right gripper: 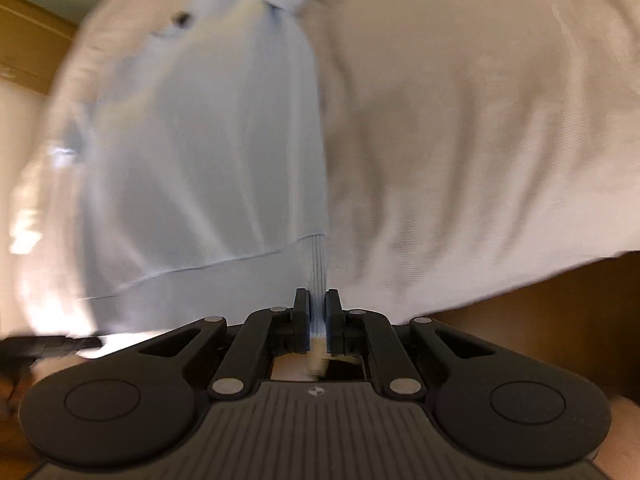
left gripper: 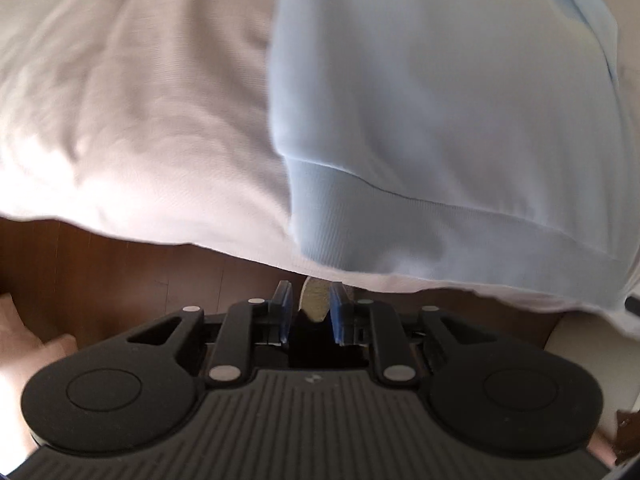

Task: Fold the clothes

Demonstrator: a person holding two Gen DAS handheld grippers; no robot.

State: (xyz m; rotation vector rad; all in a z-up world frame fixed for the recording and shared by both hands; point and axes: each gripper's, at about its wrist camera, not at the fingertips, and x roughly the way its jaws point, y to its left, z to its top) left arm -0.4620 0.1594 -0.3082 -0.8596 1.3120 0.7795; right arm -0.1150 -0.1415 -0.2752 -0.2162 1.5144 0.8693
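White bedding (left gripper: 120, 120) covers most of both views above dark wood floor (left gripper: 120, 280). On it lies a pale blue sweatshirt (left gripper: 440, 120); right claw (right gripper: 318, 312) pinches its ribbed hem (right gripper: 318, 268), left claw (left gripper: 311, 308) nearly closed, empty.

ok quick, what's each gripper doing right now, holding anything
left gripper: fingers nearly closed, nothing pinched, clear of the light blue garment.
right gripper: closed on the garment's ribbed hem.
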